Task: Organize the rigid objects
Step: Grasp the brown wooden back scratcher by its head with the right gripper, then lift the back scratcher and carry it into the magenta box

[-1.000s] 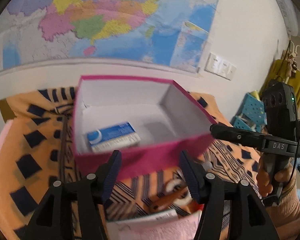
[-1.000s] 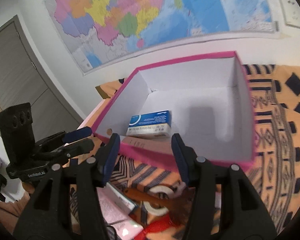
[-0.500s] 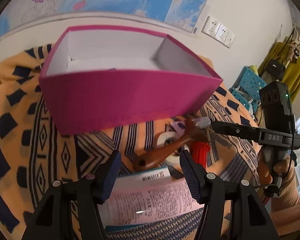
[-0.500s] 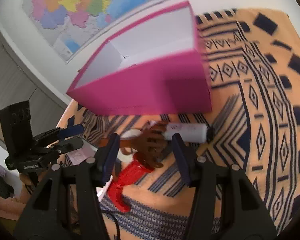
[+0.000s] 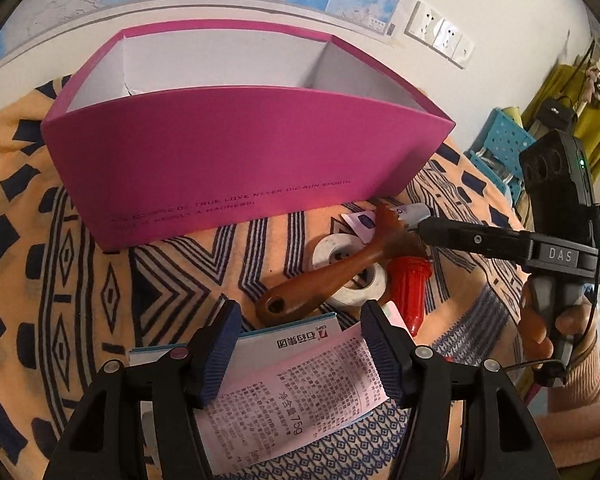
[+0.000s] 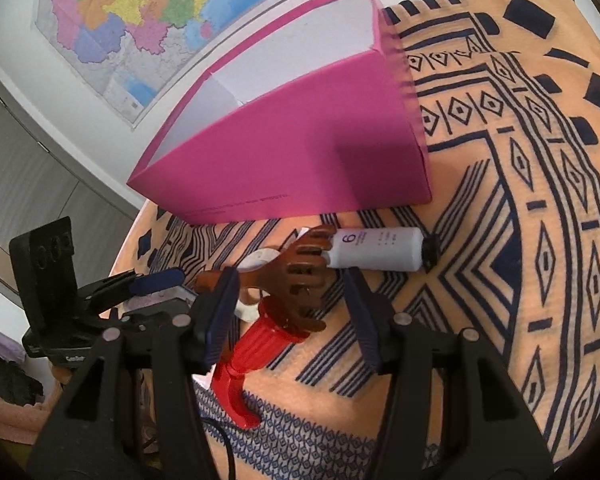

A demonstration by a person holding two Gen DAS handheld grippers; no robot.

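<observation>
A pink open box (image 5: 228,168) stands on the patterned orange cloth, and its front wall hides the inside. In front of it lie a brown hand-shaped wooden scratcher (image 6: 304,276), a white tape roll (image 5: 352,276), a red ribbed handle (image 6: 260,348) and a white tube (image 6: 376,252). My left gripper (image 5: 300,344) hovers over a pink-and-white medicine carton (image 5: 296,384). Its jaws are opening, and the pads do not press on the carton. My right gripper (image 6: 290,312) is open, straddling the scratcher's head and the red handle from above.
A wall map (image 6: 140,8) and light switches (image 5: 440,36) are behind the box. At the right stand a blue plastic crate (image 5: 500,140) and a hanging yellow garment (image 5: 592,124). A grey door (image 6: 20,168) is at the left. A hand (image 5: 540,320) holds the right gripper.
Both grippers came down and tilted from above the pink box to the items in front of it. The blue-and-white carton inside the box is now hidden. The left jaws spread slightly.
</observation>
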